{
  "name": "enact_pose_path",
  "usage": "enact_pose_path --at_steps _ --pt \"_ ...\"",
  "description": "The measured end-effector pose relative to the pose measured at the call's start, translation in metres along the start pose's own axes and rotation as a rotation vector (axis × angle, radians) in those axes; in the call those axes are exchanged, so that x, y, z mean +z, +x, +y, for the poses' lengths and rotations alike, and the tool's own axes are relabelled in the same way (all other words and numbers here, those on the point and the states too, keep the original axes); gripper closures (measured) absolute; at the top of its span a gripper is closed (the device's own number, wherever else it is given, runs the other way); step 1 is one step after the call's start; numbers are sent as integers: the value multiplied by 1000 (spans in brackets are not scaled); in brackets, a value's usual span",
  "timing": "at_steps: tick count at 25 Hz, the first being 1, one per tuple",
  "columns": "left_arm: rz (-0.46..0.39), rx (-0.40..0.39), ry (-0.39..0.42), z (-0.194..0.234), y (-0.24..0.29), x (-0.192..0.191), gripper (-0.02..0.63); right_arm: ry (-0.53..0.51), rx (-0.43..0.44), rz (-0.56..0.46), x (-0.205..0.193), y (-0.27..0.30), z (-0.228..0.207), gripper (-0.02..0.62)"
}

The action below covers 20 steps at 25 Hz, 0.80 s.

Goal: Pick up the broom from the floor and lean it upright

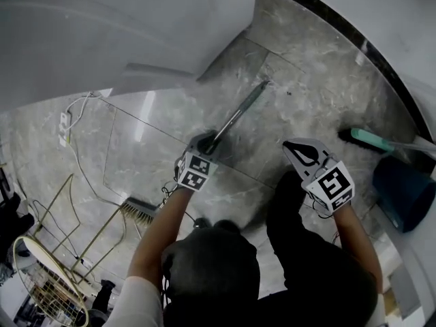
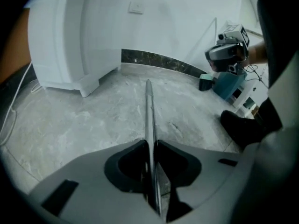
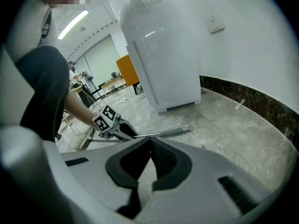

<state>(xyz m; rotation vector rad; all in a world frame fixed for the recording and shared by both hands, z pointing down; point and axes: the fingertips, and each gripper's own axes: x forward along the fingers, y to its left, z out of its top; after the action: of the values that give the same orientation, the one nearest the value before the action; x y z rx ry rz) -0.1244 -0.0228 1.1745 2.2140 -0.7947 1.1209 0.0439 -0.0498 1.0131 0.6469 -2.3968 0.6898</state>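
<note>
So the broom (image 1: 240,114) is lying on the marble floor (image 1: 306,80), its handle running straight out ahead between the left gripper's (image 1: 210,144) fingers, which are clamping it. The right gripper (image 1: 300,152) is hovering nearby, fingers pinched together on nothing.

Wearing white short sleeve (image 1: 136,304), dark trousers (image 1: 320,278), black shoe (image 2: 243,127); carrying grey left gripper (image 1: 212,142) and right gripper (image 1: 289,144), with black pads (image 3: 164,160) and black-and-white marker cubes (image 1: 195,171).
</note>
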Motion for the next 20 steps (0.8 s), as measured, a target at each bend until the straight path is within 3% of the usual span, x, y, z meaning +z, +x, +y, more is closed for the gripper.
enact_pose_path --at_steps 6,11,20 --pt "3 -59 -61 1 -7 2 532 -28 -36 -24 10 -9 -3 594" --pt "-61 -104 -94 5 -29 32 534 -77 -42 -58 42 -18 -7 594" --pt "-154 -193 6 2 -68 117 532 -163 -64 -69 78 -33 -14 594"
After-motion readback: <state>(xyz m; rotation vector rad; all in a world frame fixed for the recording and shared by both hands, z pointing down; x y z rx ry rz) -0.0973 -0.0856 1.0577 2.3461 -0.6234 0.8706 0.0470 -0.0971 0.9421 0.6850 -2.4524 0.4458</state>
